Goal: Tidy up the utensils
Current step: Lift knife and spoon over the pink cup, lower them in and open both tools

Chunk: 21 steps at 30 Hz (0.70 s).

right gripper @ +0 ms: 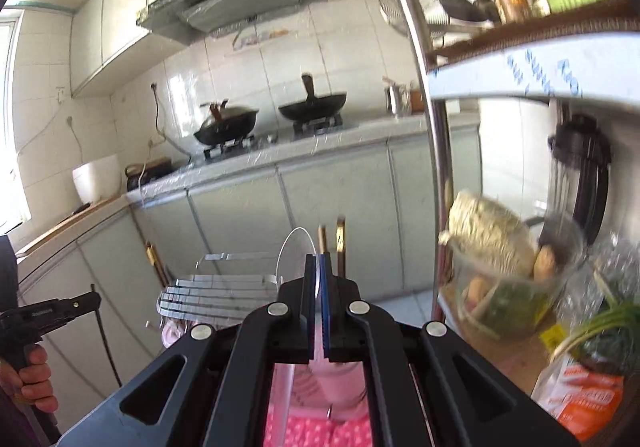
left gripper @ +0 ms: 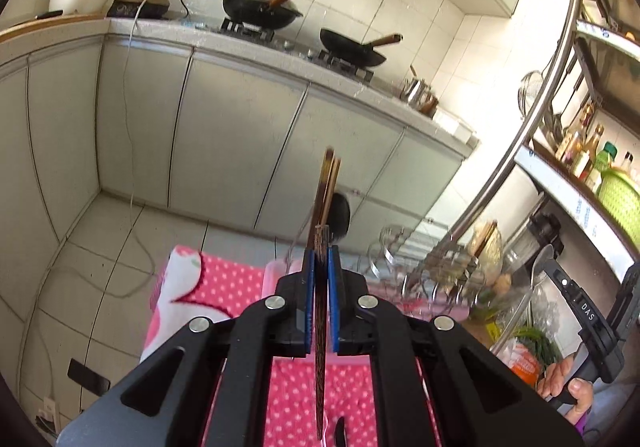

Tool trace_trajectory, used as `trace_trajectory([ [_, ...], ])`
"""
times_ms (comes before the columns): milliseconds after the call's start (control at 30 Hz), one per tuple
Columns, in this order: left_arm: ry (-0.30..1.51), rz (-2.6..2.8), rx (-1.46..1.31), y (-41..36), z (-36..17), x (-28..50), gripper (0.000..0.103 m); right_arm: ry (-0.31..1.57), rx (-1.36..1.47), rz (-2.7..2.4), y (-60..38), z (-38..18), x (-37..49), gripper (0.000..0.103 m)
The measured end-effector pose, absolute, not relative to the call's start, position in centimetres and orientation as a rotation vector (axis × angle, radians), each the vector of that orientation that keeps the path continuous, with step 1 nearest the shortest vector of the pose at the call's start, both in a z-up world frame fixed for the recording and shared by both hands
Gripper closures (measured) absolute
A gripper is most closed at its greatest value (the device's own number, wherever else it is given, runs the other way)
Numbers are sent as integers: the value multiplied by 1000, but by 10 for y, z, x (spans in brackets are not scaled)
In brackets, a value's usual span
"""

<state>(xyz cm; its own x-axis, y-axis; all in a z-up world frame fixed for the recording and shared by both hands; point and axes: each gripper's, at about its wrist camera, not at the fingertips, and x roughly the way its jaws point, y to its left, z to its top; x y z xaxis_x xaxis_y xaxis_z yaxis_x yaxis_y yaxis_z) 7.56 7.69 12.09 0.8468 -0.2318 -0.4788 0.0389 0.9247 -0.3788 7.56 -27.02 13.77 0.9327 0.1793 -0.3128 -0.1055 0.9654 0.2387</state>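
Observation:
My left gripper is shut on a bundle of dark wooden chopsticks, held upright above a table with a pink dotted cloth. A pink plastic tray lies just beyond its fingers. My right gripper is shut on the thin edge of a clear plastic piece that curves up to the left. Two gold-tipped chopsticks stand just behind it, beside a metal dish rack. The right gripper also shows at the right edge of the left wrist view.
A metal shelf post stands close on the right, with a glass bowl of food, greens and packets on the shelf. A metal ladle lies near the rack. Counter with two woks lies across the floor.

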Motion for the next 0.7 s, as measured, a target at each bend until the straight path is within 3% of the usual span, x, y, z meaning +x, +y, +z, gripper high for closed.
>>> trace_trajectory([
  [367,393,-73,-365,82,164,114,98,197,141,37,-276,156,116,101],
  [700,341,-27,-322,72,148,145,97,229,105,4,-267,119,148,101],
])
